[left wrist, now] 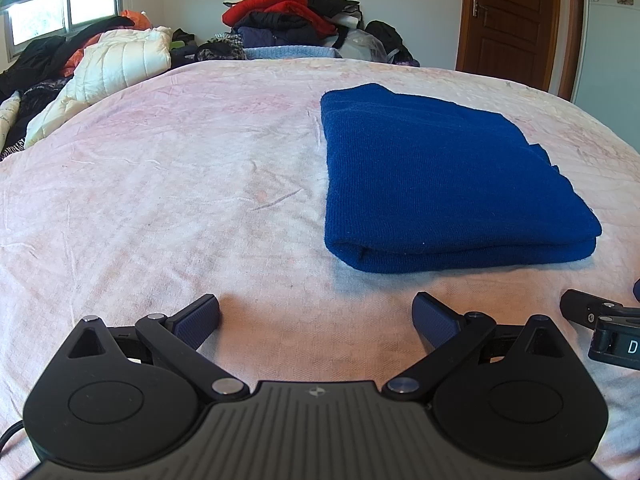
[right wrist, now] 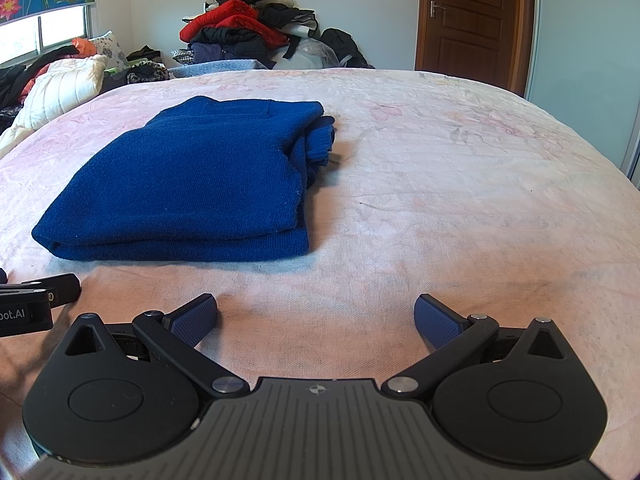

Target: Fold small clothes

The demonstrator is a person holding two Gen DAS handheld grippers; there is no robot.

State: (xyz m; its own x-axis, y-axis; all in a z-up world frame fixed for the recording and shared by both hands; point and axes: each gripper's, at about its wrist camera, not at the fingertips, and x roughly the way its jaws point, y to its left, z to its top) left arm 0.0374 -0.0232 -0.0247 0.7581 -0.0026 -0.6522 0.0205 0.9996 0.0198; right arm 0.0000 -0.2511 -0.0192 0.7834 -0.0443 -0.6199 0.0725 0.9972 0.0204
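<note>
Folded blue sweater lies on bed, frame centre. Left tongs and right tongs: both spread apart, empty.

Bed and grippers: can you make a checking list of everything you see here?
Surface: pink bedsheet, wrinkled, mostly bare.
Job's things: blue sweater, folded, lying flat ahead of both grippers.
Clutter: clothes pile at the far end; white quilted jacket at the far left.
Grippers: left gripper open, empty; right gripper open, empty; fingers apart from the sweater.
Cables: black cable at the left gripper's edge.
Surroundings: wooden door, shut; window, flowered blind.
</note>
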